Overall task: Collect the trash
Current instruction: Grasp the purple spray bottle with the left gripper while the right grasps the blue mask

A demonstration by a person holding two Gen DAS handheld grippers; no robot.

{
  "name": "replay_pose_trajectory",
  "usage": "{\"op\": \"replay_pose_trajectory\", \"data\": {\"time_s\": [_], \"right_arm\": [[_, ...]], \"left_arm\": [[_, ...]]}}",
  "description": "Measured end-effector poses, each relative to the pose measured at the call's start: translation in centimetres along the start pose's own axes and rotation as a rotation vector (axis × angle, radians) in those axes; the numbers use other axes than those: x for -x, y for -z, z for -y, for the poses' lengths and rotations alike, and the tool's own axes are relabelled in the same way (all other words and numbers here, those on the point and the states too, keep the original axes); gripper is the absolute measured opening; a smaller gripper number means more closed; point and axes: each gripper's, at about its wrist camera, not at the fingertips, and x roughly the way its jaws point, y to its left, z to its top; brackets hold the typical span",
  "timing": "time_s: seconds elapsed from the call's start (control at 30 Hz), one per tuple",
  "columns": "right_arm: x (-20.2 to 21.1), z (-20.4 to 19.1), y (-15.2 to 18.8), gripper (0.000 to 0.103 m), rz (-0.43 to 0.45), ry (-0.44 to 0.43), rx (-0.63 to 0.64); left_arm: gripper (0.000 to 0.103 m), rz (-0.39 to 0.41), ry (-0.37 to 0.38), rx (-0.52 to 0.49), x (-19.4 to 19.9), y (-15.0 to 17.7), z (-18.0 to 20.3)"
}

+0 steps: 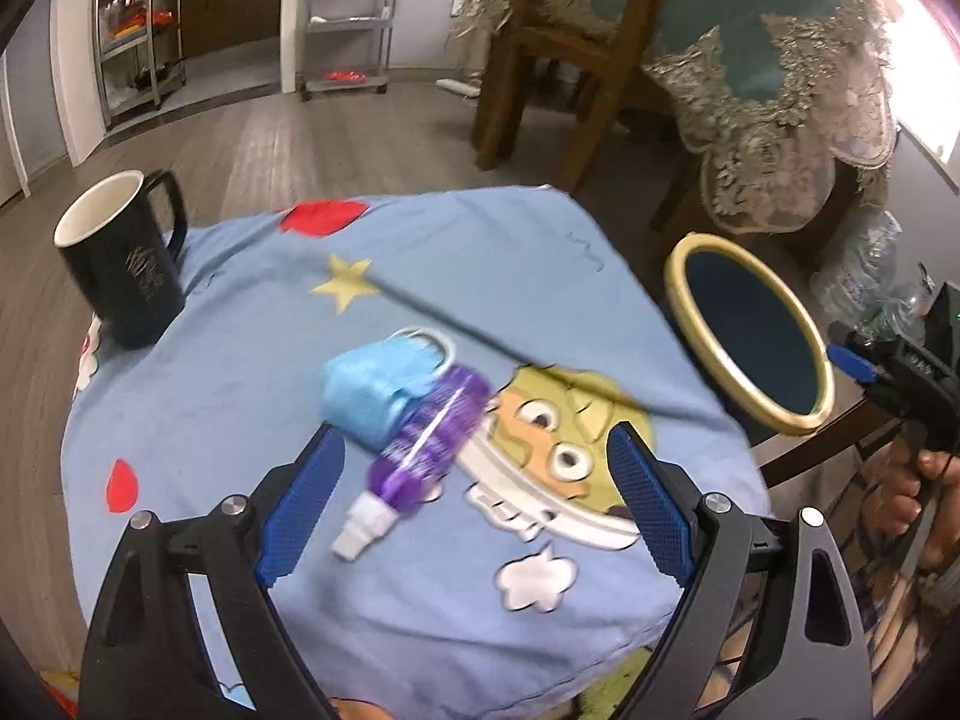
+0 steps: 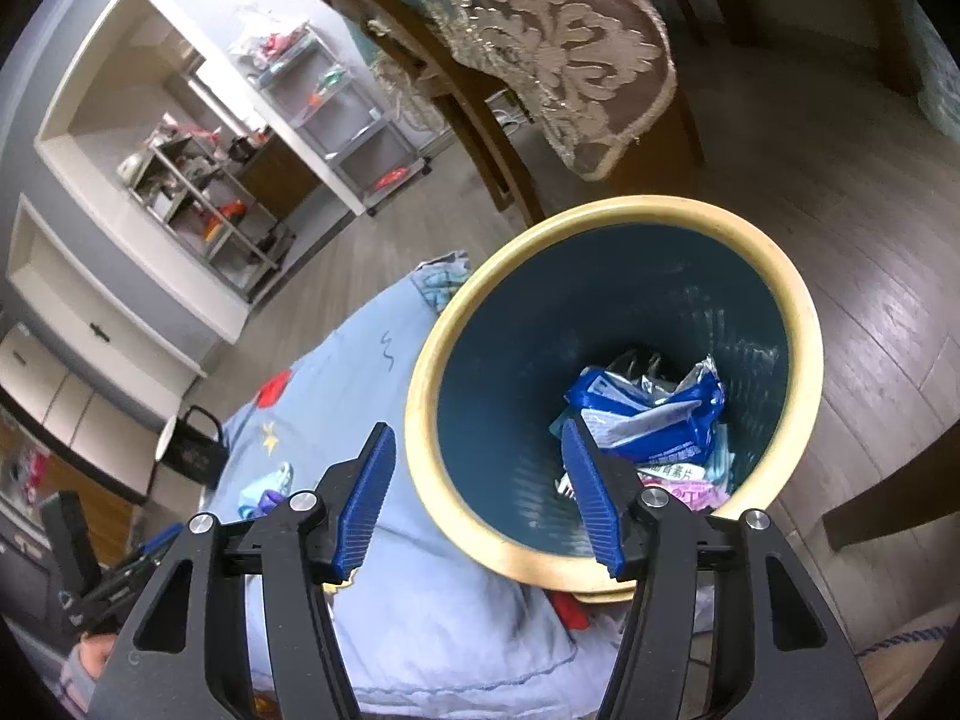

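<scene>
A purple bottle [image 1: 429, 441] with a white cap lies on the blue cartoon cloth [image 1: 240, 372], touching a crumpled light-blue face mask [image 1: 375, 390]. My left gripper [image 1: 474, 504] is open just in front of them, empty. The cream-rimmed dark-blue trash bin [image 1: 750, 324] stands right of the table. My right gripper [image 2: 480, 492] is open and empty over the bin's near rim [image 2: 480, 540]. Inside the bin lie blue and silver wrappers [image 2: 654, 420]. The mask and bottle show small in the right wrist view [image 2: 267, 492].
A black mug [image 1: 120, 264] stands at the table's far left corner; it also shows in the right wrist view [image 2: 195, 447]. A wooden chair [image 1: 564, 60] and a lace-covered table [image 1: 780, 90] stand behind. A clear plastic bag [image 1: 864, 276] sits by the bin.
</scene>
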Motion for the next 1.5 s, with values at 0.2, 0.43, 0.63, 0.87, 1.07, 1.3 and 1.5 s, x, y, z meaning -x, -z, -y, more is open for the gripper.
{"op": "replay_pose_trajectory", "data": {"time_s": [0.2,0.43,0.63,0.87,1.07,1.3,1.5], "right_arm": [[0.0,-1.7,0.7,0.060,-0.017,0.004,0.076],[-0.9,-3.7,2.0,0.060,-0.063,0.028,0.143],[-1.7,-4.9,2.7,0.060,-0.090,0.060,0.180],[-3.3,-7.0,2.8,0.060,-0.130,0.047,0.207],[-6.2,-11.1,3.4,0.061,-0.188,-0.008,0.266],[-10.1,-17.9,5.7,0.061,-0.262,-0.081,0.399],[-13.2,-23.4,7.7,0.061,-0.312,-0.094,0.551]], "left_arm": [[0.083,-0.042,-0.014,-0.057,-2.8,1.0,-0.2],[0.070,-0.077,-0.024,-0.091,-6.6,0.7,-0.2],[0.053,-0.124,-0.036,-0.130,-8.9,0.7,0.2],[0.033,-0.172,-0.012,-0.110,-8.7,1.3,0.2],[0.033,-0.176,0.079,0.025,-5.3,2.5,-0.6],[0.033,-0.088,0.091,0.308,-1.0,4.2,-4.2],[0.033,-0.006,-0.004,0.507,0.2,5.1,-8.4]]}}
